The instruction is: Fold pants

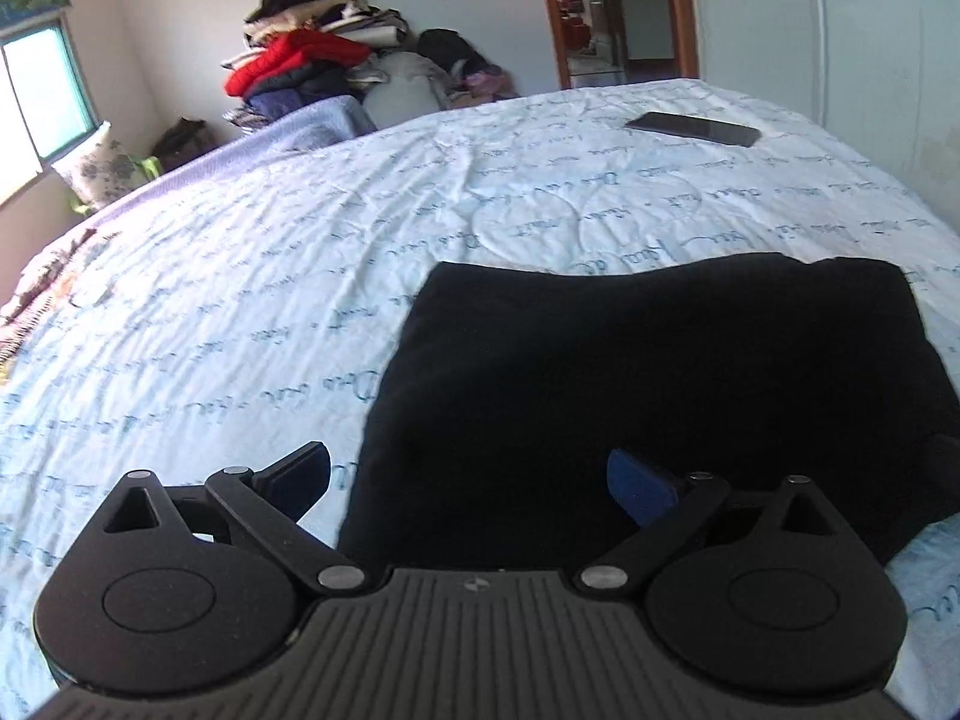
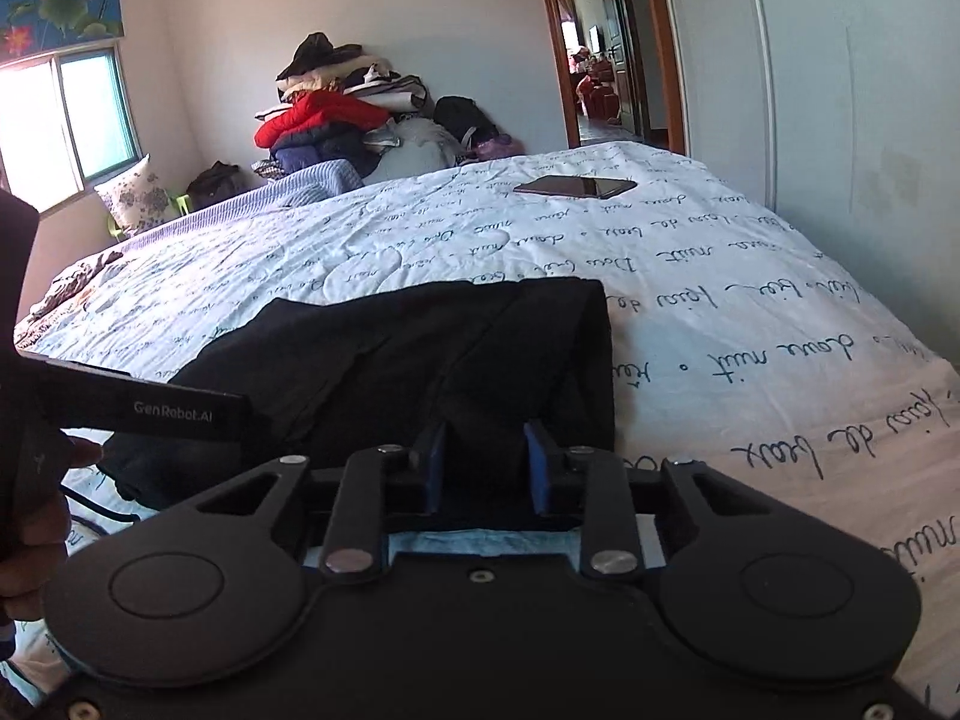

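Black pants lie folded into a compact rectangle on the white bed sheet with script print. My left gripper hovers wide open over the pants' near left edge: one blue pad is over the sheet, the other over the cloth, and nothing is gripped. In the right wrist view the pants show layered folds. My right gripper has its blue pads close together, with a raised fold of the black cloth pinched between them at the near edge. The left gripper's body and a hand show at the left.
A dark phone lies on the far side of the bed. A pile of clothes is stacked against the back wall, beside a floral pillow. An open doorway is at the back right. A pale wall runs along the right.
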Demonstrator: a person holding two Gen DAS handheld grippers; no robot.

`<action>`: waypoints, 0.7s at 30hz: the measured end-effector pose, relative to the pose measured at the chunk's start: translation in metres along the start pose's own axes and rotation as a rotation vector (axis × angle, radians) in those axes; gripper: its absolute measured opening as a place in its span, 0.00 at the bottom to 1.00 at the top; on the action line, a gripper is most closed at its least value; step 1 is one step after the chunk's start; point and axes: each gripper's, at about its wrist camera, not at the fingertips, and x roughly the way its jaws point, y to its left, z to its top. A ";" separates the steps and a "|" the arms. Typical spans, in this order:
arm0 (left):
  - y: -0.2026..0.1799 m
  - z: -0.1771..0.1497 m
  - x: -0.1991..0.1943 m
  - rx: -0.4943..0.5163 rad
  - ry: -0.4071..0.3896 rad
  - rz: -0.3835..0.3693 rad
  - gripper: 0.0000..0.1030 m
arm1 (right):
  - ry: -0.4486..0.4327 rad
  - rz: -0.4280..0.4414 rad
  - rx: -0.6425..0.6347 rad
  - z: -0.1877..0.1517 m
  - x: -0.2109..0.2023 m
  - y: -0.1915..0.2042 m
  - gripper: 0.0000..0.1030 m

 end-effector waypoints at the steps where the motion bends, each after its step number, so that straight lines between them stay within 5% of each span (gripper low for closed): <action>1: -0.001 0.000 0.000 0.003 -0.005 0.020 0.98 | -0.007 -0.011 -0.012 0.000 -0.001 0.002 0.23; 11: 0.000 0.000 0.002 0.042 -0.045 0.215 0.98 | -0.019 -0.058 -0.070 -0.005 0.003 0.006 0.23; 21: -0.003 -0.001 0.005 0.066 -0.050 0.253 0.98 | -0.032 -0.038 -0.053 -0.007 -0.002 0.002 0.23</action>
